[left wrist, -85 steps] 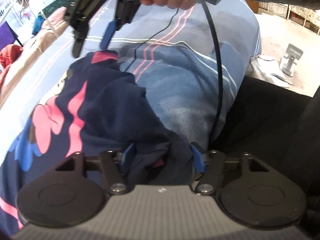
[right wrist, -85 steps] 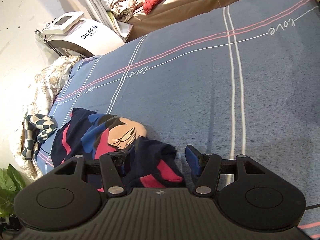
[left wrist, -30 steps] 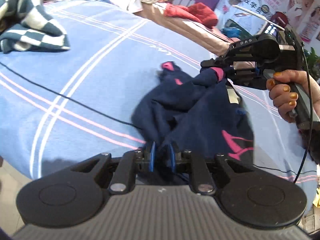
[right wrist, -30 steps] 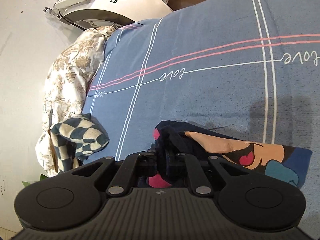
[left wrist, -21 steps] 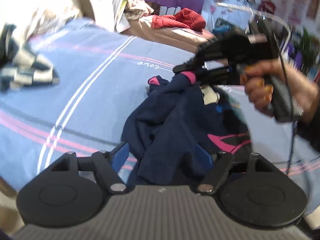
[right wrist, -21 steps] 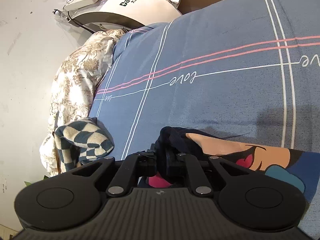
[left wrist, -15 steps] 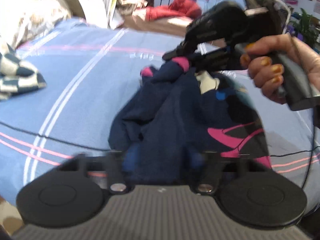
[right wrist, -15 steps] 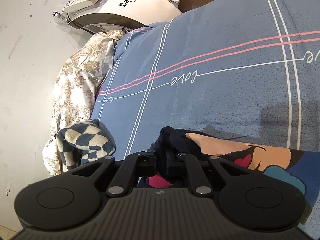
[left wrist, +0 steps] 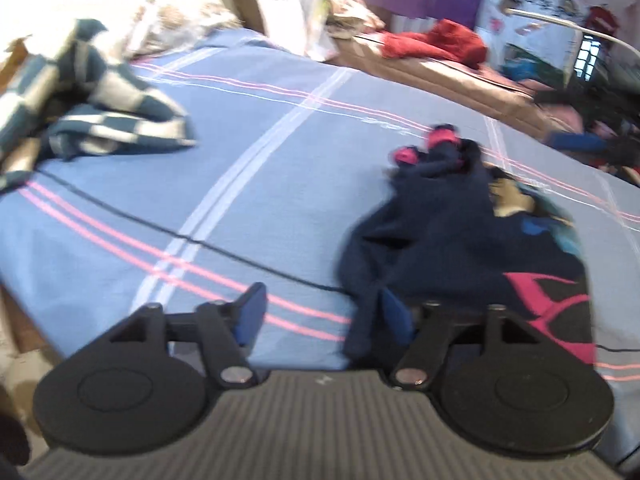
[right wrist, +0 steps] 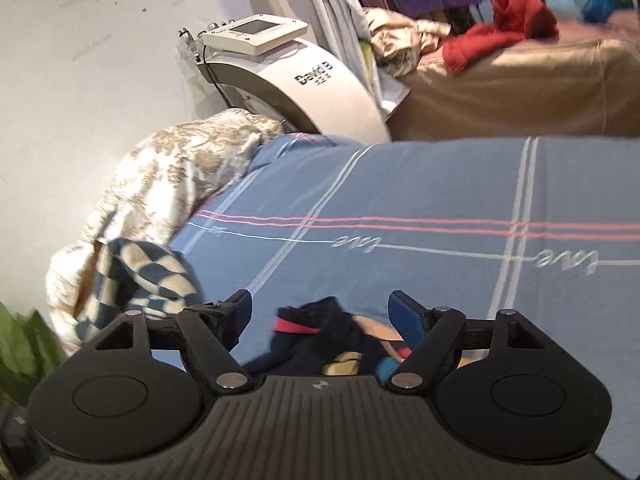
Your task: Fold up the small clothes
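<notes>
The left wrist view is smeared by motion blur, so edges and print details are soft. The navy garment lies crumpled on the blue striped bed sheet, to the right of centre. Its pink cuffs sit at the far end, and a pink and blue print shows on its right side; the figure in the print cannot be made out. A dark fold of the garment hangs down just in front of the right finger of the left tool. The fingers of that tool stand wide apart and grip nothing. Whether the fold touches the finger cannot be told. A thin black cable crosses the sheet and runs under the garment's edge.

In the right wrist view the right tool is also spread open and holds nothing. The garment lies below and between its fingers, largely cut off by the tool body.

A checkered cloth lies at the bed's left edge, partly hidden behind the left finger. It lies against a floral quilt. Behind stand a white machine and a red cloth on a tan surface. No containers are seen.
</notes>
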{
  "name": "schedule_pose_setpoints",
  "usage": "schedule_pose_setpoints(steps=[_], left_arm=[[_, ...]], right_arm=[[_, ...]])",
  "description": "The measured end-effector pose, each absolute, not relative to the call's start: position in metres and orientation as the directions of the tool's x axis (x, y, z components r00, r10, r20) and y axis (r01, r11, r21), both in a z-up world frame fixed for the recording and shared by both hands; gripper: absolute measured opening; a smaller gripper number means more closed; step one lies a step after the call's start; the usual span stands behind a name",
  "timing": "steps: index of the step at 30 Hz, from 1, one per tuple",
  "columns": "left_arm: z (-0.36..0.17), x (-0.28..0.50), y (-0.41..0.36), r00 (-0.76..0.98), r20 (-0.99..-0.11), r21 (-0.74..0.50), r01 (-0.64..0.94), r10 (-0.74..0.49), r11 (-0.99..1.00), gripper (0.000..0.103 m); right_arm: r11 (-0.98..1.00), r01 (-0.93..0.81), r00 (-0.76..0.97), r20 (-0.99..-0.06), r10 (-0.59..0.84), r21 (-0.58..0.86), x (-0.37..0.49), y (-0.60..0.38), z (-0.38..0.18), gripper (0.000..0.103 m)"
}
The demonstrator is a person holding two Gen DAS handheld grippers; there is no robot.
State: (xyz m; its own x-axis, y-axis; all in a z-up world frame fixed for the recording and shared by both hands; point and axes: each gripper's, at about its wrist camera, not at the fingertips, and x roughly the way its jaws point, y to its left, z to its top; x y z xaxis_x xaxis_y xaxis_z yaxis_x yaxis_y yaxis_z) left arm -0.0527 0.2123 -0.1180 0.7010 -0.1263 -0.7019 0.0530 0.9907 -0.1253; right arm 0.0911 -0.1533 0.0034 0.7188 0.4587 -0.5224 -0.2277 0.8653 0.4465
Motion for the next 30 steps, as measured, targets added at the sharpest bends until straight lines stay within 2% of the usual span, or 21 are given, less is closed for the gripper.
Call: schedule_pose_setpoints(steps=[1, 3, 5, 7, 10, 15, 23, 26, 30], left_arm=[[-0.117, -0.056, 0.218, 0.696, -0.703, -0.156, 0.045, -0.143, 0.987, 0.067], [-0.118, -0.053, 0.234, 0.674, -0.701, -0.295, 0.024, -0.233, 0.955, 0.067], [-0.123, -0.058, 0.246, 0.634, -0.694, -0.436, 0.008, -0.341, 0.900, 0.067], [-0.130, -0.063, 0.250, 0.604, -0.686, -0.507, 0.003, -0.406, 0.862, 0.067], [-0.134, -0.071, 0.238, 0.587, -0.681, -0.515, 0.040, -0.438, 0.856, 0.067], [-0.148, -0.068, 0.223, 0.549, -0.681, -0.567, 0.023, -0.485, 0.823, 0.067], [-0.152, -0.060, 0.210, 0.595, -0.660, -0.551, 0.032, -0.459, 0.834, 0.067], [-0.144, -0.058, 0.200, 0.618, -0.616, -0.569, 0.081, -0.489, 0.818, 0.066], [-0.153, -0.049, 0.189, 0.603, -0.643, -0.524, 0.102, -0.472, 0.845, 0.065]], right_arm=[[0.893, -0.220, 0.737, -0.532, 0.416, 0.392, 0.081, -0.159, 0.003, 0.103], [0.910, -0.210, 0.745, -0.544, 0.386, 0.357, 0.063, -0.175, -0.003, 0.103], [0.903, -0.182, 0.729, -0.563, 0.390, 0.390, 0.047, -0.195, -0.017, 0.103], [0.890, -0.133, 0.709, -0.585, 0.393, 0.436, 0.032, -0.212, -0.035, 0.103], [0.864, -0.085, 0.691, -0.595, 0.410, 0.496, 0.011, -0.221, -0.053, 0.103], [0.761, -0.096, 0.664, -0.528, 0.529, 0.642, -0.003, -0.210, -0.061, 0.103], [0.758, -0.112, 0.638, -0.539, 0.551, 0.643, -0.002, -0.194, -0.066, 0.103], [0.755, -0.091, 0.647, -0.538, 0.541, 0.650, -0.003, -0.204, -0.070, 0.103], [0.718, -0.040, 0.644, -0.532, 0.550, 0.695, -0.001, -0.218, -0.079, 0.103]])
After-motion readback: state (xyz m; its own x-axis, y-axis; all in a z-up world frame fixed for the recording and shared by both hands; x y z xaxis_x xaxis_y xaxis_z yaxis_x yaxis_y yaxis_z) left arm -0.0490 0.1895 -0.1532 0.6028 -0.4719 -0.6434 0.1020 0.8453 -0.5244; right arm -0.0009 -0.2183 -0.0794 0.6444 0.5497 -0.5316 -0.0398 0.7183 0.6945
